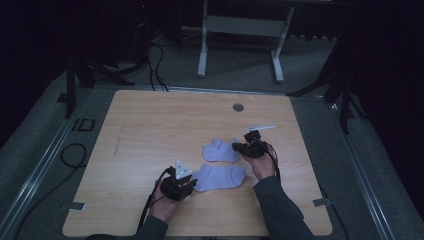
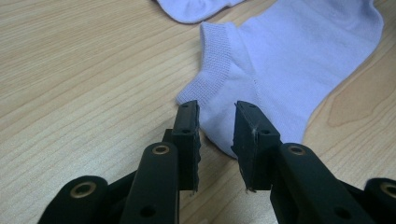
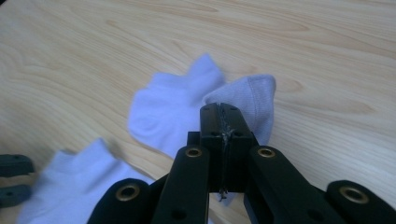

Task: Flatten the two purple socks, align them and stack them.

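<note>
1. Soft lilac knit: the near pale-lilac ankle sock (image 1: 220, 177) lies flat on the wooden tabletop (image 1: 145, 130), light and limp; best pinched at its ribbed cuff (image 2: 215, 46).
2. Left gripper (image 2: 215, 133) jaws stand apart over its edge.
3. Right gripper (image 3: 220, 126) jaws clamp the far lilac sock (image 3: 177, 109).
4. Two socks, two grippers.
</note>
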Tool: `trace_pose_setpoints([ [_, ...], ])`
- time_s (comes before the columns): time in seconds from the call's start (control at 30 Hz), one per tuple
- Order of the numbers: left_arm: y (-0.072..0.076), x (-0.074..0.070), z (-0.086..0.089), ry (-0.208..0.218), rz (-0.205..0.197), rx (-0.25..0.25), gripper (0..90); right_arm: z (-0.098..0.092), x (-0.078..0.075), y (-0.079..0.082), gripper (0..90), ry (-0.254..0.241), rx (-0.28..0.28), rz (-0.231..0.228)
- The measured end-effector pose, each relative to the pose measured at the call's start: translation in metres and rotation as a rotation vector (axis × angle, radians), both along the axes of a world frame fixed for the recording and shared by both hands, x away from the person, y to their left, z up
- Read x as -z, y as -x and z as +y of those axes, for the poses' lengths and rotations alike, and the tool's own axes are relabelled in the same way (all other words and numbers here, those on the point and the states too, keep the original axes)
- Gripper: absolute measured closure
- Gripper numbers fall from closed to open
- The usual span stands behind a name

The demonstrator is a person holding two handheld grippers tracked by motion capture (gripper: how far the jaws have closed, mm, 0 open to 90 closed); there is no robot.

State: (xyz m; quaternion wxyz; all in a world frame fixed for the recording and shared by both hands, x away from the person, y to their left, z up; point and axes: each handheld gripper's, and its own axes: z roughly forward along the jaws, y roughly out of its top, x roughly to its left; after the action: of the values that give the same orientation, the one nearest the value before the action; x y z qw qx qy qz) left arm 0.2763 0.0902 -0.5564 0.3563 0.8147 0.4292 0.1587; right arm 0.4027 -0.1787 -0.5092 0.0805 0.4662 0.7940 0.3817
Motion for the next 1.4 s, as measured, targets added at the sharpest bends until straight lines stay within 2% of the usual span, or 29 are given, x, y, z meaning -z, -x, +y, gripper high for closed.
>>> trace_pose_setpoints([
  [0.07, 0.000, 0.000, 0.000, 0.003, 0.001, -0.002, 70.6, -0.004, 0.001, 0.000, 89.3, 0.007, 0.011, 0.000],
  [0.13, 0.000, 0.000, 0.000, 0.001, 0.001, -0.001, 70.6, -0.007, 0.000, 0.001, 89.0, 0.035, 0.024, -0.010],
  [0.2, 0.000, 0.000, 0.000, 0.002, 0.000, -0.003, 70.6, -0.010, -0.002, 0.002, 87.4, 0.088, 0.049, -0.031],
  [0.3, -0.001, 0.000, 0.001, 0.001, -0.001, -0.005, 70.5, -0.013, -0.007, 0.005, 73.6, 0.137, 0.096, -0.080],
  [0.37, -0.001, 0.000, 0.001, 0.000, -0.001, -0.006, 70.3, -0.013, -0.012, 0.007, 64.8, 0.158, 0.108, -0.118],
  [0.43, -0.001, 0.001, 0.001, 0.000, 0.000, -0.004, 69.8, -0.009, -0.015, 0.007, 59.3, 0.160, 0.062, -0.128],
  [0.47, -0.001, 0.001, 0.001, 0.000, 0.000, -0.004, 69.7, -0.009, -0.015, 0.007, 59.3, 0.160, 0.062, -0.128],
  [0.5, -0.001, 0.001, 0.000, 0.000, 0.002, -0.003, 69.5, 0.000, -0.015, 0.006, 57.9, 0.186, -0.015, -0.135],
  [0.63, -0.001, 0.001, -0.001, -0.001, 0.004, 0.000, 69.4, 0.018, -0.012, 0.003, 57.5, 0.203, -0.110, -0.137],
  [0.73, -0.001, 0.001, -0.001, 0.002, 0.004, 0.000, 69.2, 0.031, -0.006, 0.000, 57.9, 0.167, -0.192, -0.108],
  [0.8, -0.001, 0.001, 0.000, 0.004, 0.003, 0.001, 69.1, 0.039, -0.001, -0.003, 58.7, 0.174, -0.228, -0.109],
  [1.07, -0.001, 0.001, 0.000, 0.005, 0.005, 0.001, 68.5, 0.056, 0.020, -0.017, 55.1, 0.191, -0.292, -0.056],
  [1.1, -0.001, 0.001, -0.001, 0.004, 0.005, 0.001, 68.4, 0.060, 0.025, -0.021, 53.8, 0.207, -0.298, -0.042],
  [1.27, -0.001, 0.001, 0.000, 0.008, 0.005, 0.001, 68.1, 0.067, 0.035, -0.025, 52.7, 0.267, -0.279, -0.019],
  [1.3, -0.001, 0.001, 0.000, 0.007, 0.005, 0.000, 68.1, 0.068, 0.036, -0.025, 53.2, 0.276, -0.278, -0.034],
  [1.4, -0.001, 0.001, 0.000, 0.007, 0.007, 0.000, 67.5, 0.071, 0.035, -0.024, 54.8, 0.299, -0.259, -0.031],
])
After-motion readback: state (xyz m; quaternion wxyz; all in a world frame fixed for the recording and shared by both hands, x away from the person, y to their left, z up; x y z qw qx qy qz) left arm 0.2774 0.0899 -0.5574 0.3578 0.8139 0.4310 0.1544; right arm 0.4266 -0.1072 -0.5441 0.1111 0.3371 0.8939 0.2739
